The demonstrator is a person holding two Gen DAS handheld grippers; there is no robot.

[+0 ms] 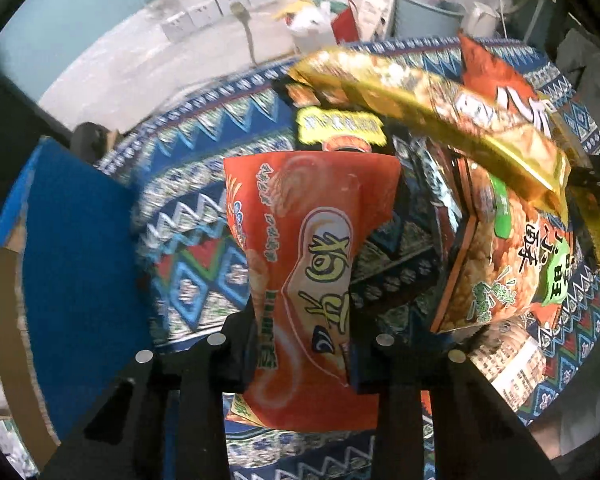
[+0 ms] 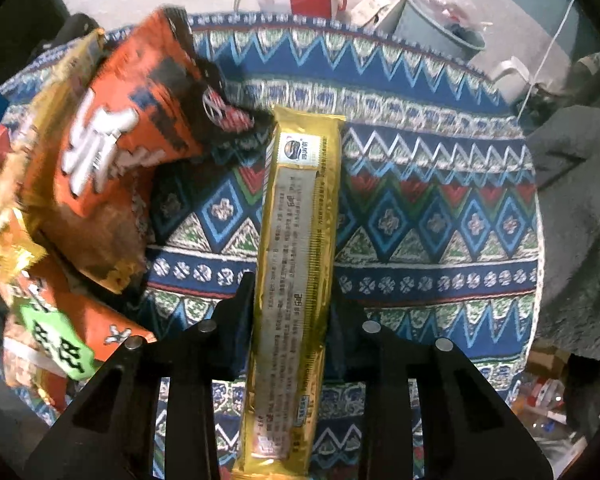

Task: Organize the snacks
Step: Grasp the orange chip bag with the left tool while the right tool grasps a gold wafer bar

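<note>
left wrist: left gripper [image 1: 302, 340] clamps orange snack bag [image 1: 308, 264].

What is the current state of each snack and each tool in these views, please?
Left tool: shut on the orange shrimp-chip bag.
Orange shrimp-chip bag: sealed, held above the cloth.
Right tool: shut on the gold packet.
Gold packet: sealed, long, held lengthwise along the tool.
Green-label snack bag: sealed, resting in the pile.
Orange-black bag: sealed, tilted on the pile.
Patterned cloth: spread flat.
</note>
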